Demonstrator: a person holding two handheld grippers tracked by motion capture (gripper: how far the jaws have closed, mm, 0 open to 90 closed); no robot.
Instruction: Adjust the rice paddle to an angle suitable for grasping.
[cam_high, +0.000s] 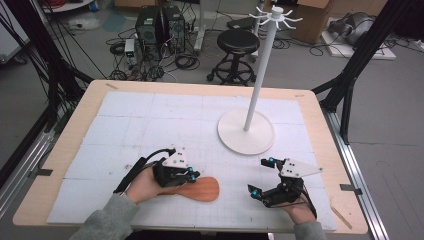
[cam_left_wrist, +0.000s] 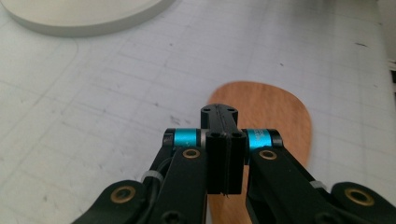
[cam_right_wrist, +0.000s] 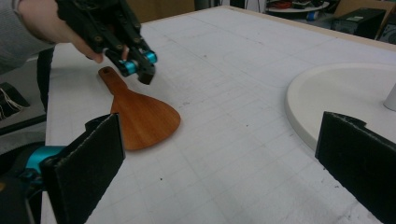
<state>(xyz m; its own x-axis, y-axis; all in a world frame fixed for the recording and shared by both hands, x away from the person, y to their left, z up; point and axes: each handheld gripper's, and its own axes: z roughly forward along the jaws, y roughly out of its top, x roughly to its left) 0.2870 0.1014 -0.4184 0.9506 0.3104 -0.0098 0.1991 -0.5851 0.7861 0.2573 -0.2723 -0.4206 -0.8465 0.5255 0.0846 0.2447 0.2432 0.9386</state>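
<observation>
A wooden paddle (cam_high: 199, 190) lies flat on the white mat near the front edge, its rounded blade pointing right. My left gripper (cam_high: 195, 175) hovers just above its handle end with the jaws shut and nothing between them. In the left gripper view the closed left gripper (cam_left_wrist: 219, 111) sits over the paddle's blade (cam_left_wrist: 275, 112). The right gripper view has the paddle (cam_right_wrist: 140, 116) resting on the mat, with the left gripper (cam_right_wrist: 144, 72) raised clear of it. My right gripper (cam_high: 258, 176) stands open at the front right, empty, its pads (cam_right_wrist: 91, 163) wide apart.
A white hanger stand (cam_high: 260, 75) with a round base (cam_high: 235, 136) stands at the right of the mat's middle, with hooks at its top. The base (cam_right_wrist: 336, 93) lies just beyond my right gripper. A stool and computers are on the floor behind the table.
</observation>
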